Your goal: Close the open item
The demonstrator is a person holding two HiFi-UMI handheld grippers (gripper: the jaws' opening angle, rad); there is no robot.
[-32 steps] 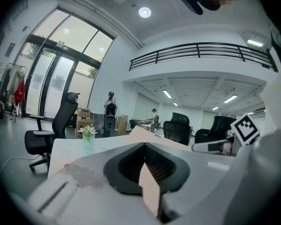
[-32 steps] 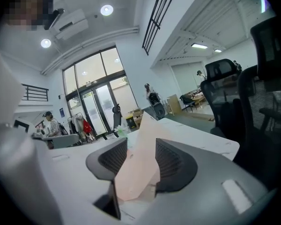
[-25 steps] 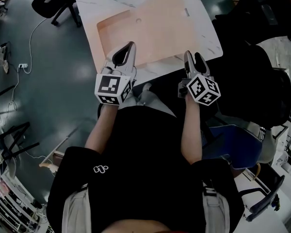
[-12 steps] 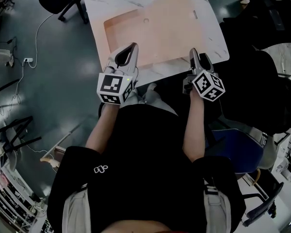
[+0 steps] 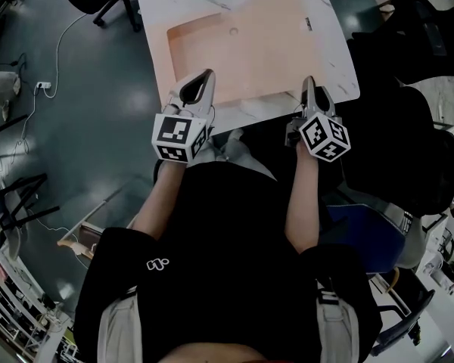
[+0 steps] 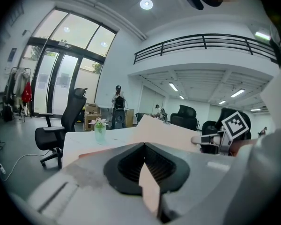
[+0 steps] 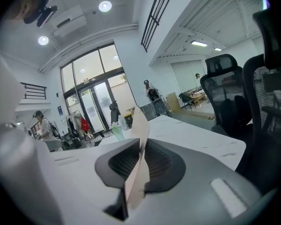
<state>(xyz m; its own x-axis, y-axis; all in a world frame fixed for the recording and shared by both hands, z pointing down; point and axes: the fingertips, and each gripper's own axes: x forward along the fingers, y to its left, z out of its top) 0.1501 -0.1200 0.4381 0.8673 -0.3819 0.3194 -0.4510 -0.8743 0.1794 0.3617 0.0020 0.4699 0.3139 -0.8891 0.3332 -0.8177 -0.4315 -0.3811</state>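
Cardboard lid [image 5: 272, 44], clamped by the table's [image 5: 334, 63] near edge in the left gripper [image 5: 204, 74] and in the right gripper [image 5: 311, 83], whose jaws have just closed on it, could buckle or slip free if swung unevenly.

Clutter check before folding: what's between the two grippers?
Head view: only the near edge of the open pink box, over the table. The left gripper clamps it; the right gripper has just closed its fingers on it.

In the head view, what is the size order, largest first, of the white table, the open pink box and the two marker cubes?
1. white table, cut off at the top
2. open pink box on it
3. left marker cube and right marker cube: nearly alike, so not ranked; both are nearer the camera.
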